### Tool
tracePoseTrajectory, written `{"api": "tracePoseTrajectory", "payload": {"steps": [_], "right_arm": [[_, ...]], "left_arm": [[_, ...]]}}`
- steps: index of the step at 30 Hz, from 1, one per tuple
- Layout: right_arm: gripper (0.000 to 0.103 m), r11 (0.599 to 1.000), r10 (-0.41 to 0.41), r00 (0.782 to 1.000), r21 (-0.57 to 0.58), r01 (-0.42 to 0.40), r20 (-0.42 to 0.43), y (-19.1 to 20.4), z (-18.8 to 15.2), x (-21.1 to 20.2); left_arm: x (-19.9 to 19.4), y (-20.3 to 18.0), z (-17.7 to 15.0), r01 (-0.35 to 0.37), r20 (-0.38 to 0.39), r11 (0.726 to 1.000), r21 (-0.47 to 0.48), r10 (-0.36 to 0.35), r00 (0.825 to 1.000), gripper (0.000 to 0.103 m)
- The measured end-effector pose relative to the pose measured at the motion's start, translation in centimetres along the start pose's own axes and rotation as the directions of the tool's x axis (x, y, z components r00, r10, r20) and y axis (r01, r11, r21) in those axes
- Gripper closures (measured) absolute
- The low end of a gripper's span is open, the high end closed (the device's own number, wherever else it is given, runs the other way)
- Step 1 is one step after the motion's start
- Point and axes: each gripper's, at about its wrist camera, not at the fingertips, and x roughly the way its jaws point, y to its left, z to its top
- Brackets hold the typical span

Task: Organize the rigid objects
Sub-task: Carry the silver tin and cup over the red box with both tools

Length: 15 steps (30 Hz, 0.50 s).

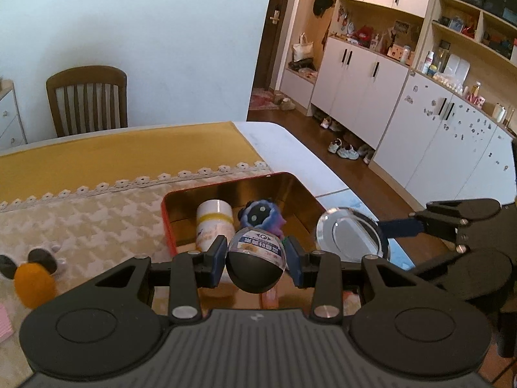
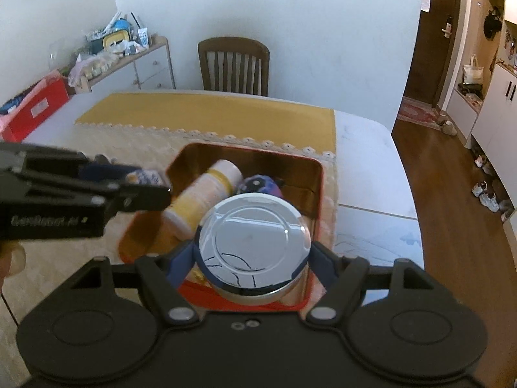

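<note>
Left fingers [image 1: 256, 255] clamp a capsule ball [image 1: 256, 263], right fingers [image 2: 253, 252] a round tin [image 2: 253, 242], over the red box's rim [image 2: 318, 174].

White table [image 2: 365, 148] bears yellow cloth [image 2: 206, 110], red tin [image 2: 318, 174].

Black left gripper [image 1: 255, 255], blue pads, silver screws, faint, perhaps white, lettering

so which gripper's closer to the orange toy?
Left. The left gripper, holding a capsule, is beside the orange toy; the right gripper is over the tin's far side.
</note>
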Motion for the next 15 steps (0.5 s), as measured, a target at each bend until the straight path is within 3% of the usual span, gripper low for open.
{"api": "tracePoseTrajectory", "payload": {"steps": [15], "right_arm": [[0.028,0.995,-0.004,0.999,-0.096,-0.001,-0.054,-0.5,0.4,3.3]], "left_arm": [[6.9,-0.8,1.0,-0.041,-0.101,0.999,-0.001,0.041,0.994,0.065]]}}
